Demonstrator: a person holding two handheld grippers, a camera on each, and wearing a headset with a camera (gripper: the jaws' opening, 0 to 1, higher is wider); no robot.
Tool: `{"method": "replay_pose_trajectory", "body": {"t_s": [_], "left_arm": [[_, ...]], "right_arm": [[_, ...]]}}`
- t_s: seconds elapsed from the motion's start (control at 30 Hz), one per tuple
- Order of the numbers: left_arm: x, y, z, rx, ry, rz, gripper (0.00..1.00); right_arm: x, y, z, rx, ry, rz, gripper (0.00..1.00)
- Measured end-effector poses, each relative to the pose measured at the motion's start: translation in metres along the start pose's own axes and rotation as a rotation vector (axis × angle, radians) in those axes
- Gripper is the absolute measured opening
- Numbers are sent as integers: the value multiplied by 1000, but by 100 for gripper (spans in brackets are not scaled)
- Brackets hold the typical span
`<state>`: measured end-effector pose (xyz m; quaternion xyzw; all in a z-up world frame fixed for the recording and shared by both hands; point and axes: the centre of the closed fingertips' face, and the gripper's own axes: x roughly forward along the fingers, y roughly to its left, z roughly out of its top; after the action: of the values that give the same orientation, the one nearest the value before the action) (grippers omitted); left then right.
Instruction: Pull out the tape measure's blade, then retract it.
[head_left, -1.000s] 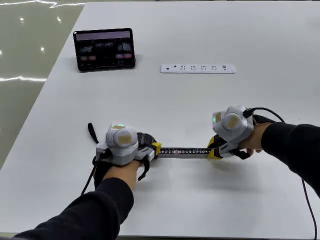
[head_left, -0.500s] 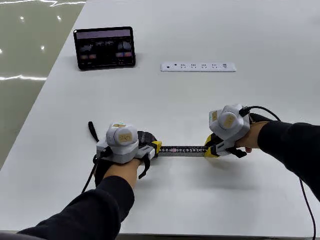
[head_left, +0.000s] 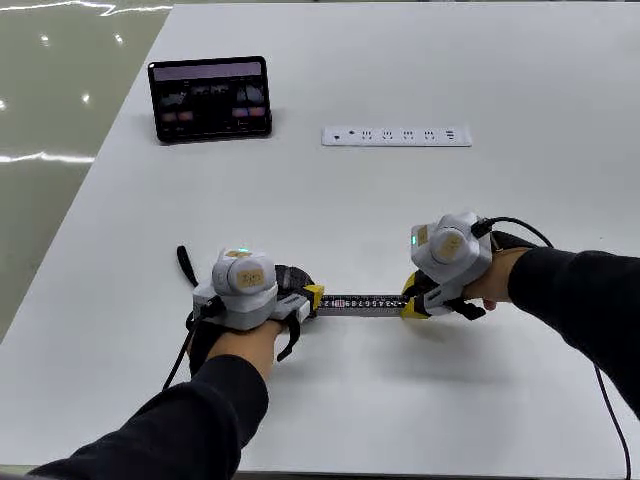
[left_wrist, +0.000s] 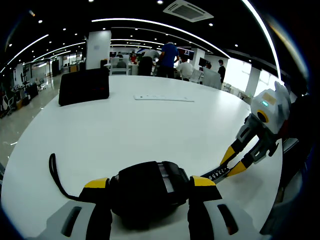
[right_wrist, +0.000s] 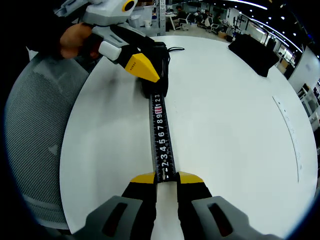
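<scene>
Grips the case (head_left: 291, 279) with the left gripper (left_wrist: 150, 184), on the table (head_left: 400, 60). Pinches the blade (right_wrist: 159, 135) tip with the right gripper (right_wrist: 165, 178) (short numbered stretch out).

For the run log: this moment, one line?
left tongs shut on tape measure case | right tongs shut on blade | blade partly out

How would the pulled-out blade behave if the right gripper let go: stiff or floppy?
The blade runs straight from case to right gripper, no curl, so probably springy-stiff. Thin and narrow, it would likely buckle if pushed sideways.
</scene>
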<state>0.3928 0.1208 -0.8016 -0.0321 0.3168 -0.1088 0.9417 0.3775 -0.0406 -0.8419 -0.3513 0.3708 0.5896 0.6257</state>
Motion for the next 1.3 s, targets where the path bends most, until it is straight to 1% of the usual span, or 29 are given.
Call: {"method": "replay_pose_trajectory", "body": {"t_s": [0.27,0.5,1.3], "left_arm": [[0,0,0,2,-3,-1,57],[0,0,0,0,-2,-2,57],[-1,1,0,-2,-3,-4,57]], "right_arm": [[4,1,8,0,-13,-2,11],[5,2,10,-6,-12,-2,11],[11,3,25,-8,-37,-7,11]]}}
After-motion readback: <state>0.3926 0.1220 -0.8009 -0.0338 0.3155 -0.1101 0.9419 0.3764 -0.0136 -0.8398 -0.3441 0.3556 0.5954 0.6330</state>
